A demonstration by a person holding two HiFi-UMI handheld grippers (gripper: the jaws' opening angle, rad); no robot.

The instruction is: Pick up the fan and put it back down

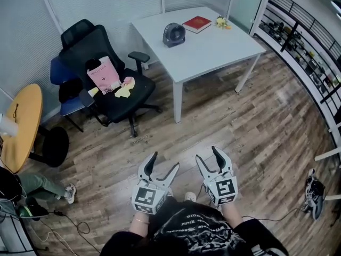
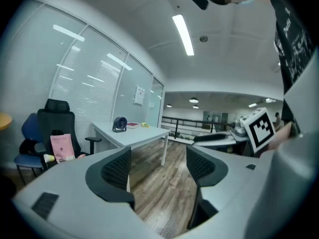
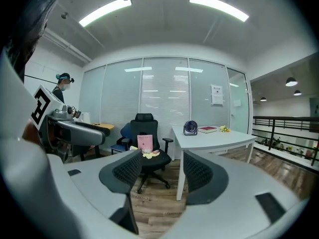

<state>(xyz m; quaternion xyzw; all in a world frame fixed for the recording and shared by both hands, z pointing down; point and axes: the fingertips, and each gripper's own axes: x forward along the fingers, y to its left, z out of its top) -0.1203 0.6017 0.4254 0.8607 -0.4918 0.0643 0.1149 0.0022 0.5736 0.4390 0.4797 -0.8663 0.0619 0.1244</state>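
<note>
Both grippers are empty. Left gripper [image 1: 165, 161]: jaws spread wide, only floor [image 1: 256, 143] showing between them. Right gripper [image 1: 206, 154]: also spread, nothing between the pads. Both are held low, tipped slightly down.

Fan [image 1: 173, 34] stands on the table [image 1: 213, 57], well ahead of both sets of fingertips, no contact. In the right gripper view it sits just above the gap, over the right-hand finger. In the left gripper view it's off beyond the left-hand finger. So I judge the right one is better lined up.

Step in hand, my read: approach. Nothing picked up yet.

How I'd run it:
- Walk up to the table first, since it looks out of reach from here.
- Lead with the right, keeping the fan centred between its fingers on the way in.
- Hold the jaws wide until the pads sit either side of the housing, then grip across the sides, not the grille face.
- Book [image 1: 197, 23] lies near the fan on the right-finger side. Come in from the near edge so the outer finger doesn't shove it.
- The fan is close to the table's edge, so no pushing.
- Close gently, lift a little and straight up, set it back flat, then open once it stands.

Can't make out the fan's base or any cable from here.
</note>
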